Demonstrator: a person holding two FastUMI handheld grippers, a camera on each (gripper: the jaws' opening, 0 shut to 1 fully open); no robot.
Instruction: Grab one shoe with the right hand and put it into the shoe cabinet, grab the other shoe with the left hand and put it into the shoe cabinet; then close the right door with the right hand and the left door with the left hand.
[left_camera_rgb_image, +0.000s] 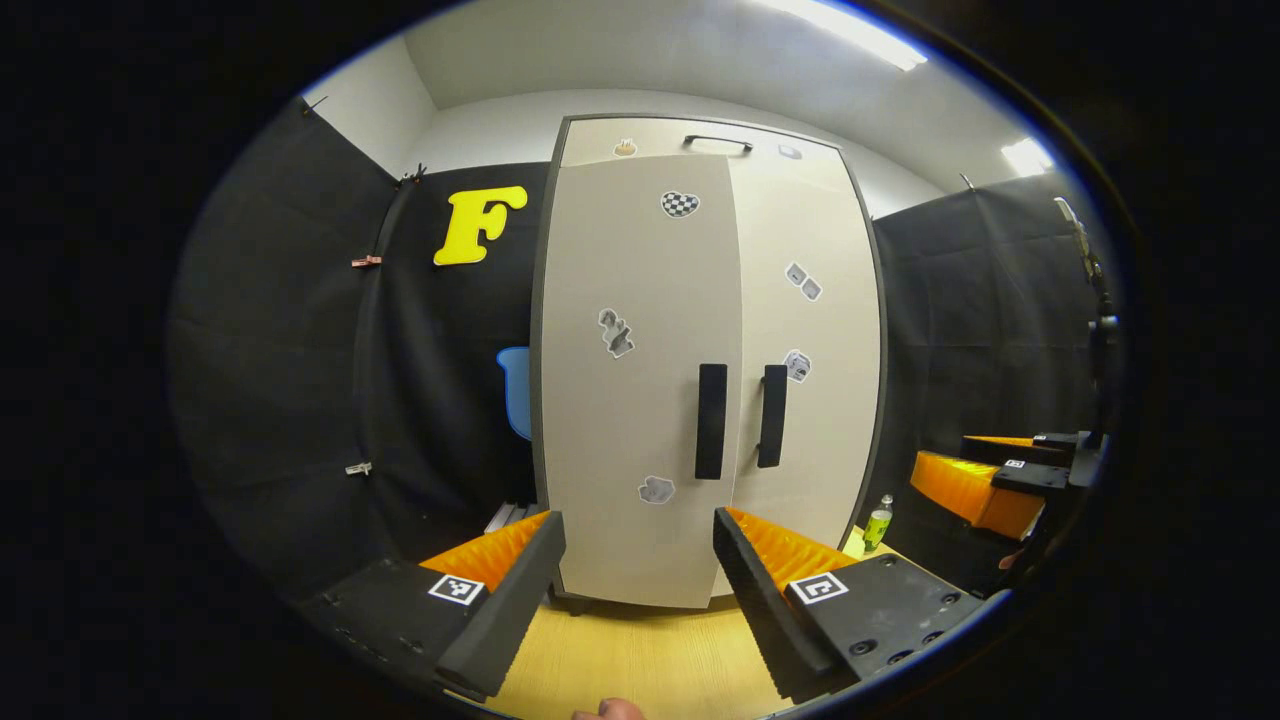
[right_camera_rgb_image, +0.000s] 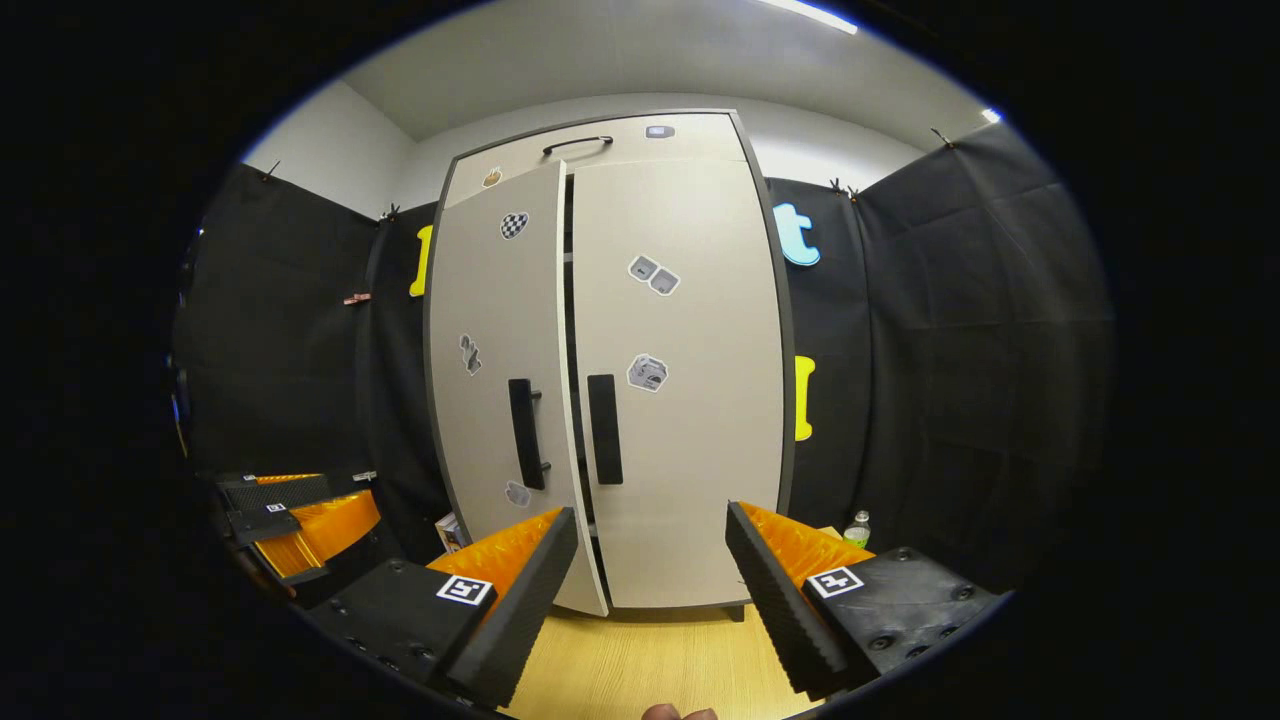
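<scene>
Two pale doors front the shoe cabinet (right_camera_rgb_image: 600, 350): its left door (right_camera_rgb_image: 495, 380) stands slightly ajar, its right door (right_camera_rgb_image: 680, 360) shut. Before the cabinet, the left hand-held gripper (left_camera_rgb_image: 640, 590) and right hand-held gripper (right_camera_rgb_image: 650, 590) both gape wide, holding nothing.

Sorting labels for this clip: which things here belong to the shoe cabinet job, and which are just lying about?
Part of the job:
- shoe cabinet
- left door, slightly ajar
- right door, closed
- left tool, open
- right tool, open

Just lying about:
- green bottle on the floor right of the cabinet
- stickers on the doors
</scene>
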